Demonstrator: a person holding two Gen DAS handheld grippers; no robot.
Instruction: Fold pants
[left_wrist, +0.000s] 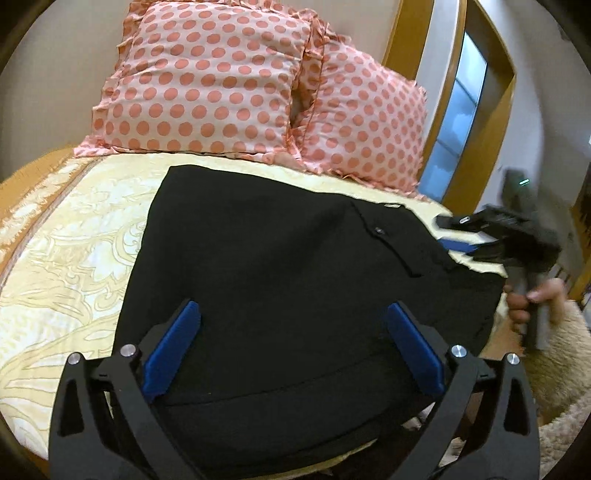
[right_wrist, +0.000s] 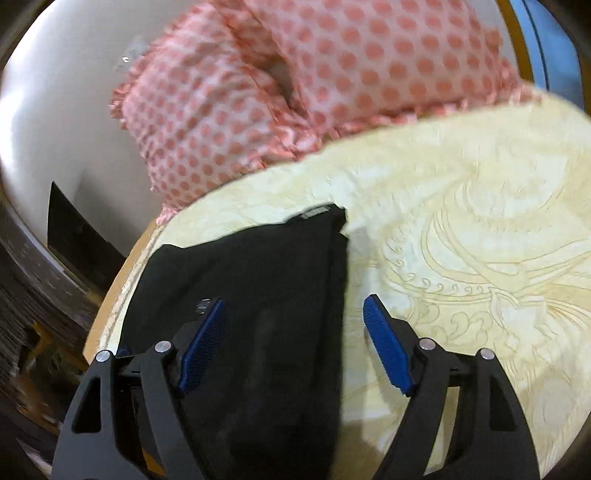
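Black pants (left_wrist: 280, 266) lie folded flat on a cream patterned bedspread (left_wrist: 66, 236); a back pocket with a button shows at the right. My left gripper (left_wrist: 293, 314) is open and empty, hovering over the near part of the pants. My right gripper (left_wrist: 448, 232) shows blurred at the pants' right edge in the left wrist view. In the right wrist view it (right_wrist: 293, 306) is open and empty, straddling the right edge of the pants (right_wrist: 258, 295), with one finger over the cloth and one over the bedspread (right_wrist: 480, 258).
Two pink polka-dot pillows (left_wrist: 221, 74) (right_wrist: 295, 74) stand at the head of the bed. A wooden door frame (left_wrist: 443, 92) and a window are at the right. A fluffy beige rug or throw (left_wrist: 561, 362) lies beside the bed at the right.
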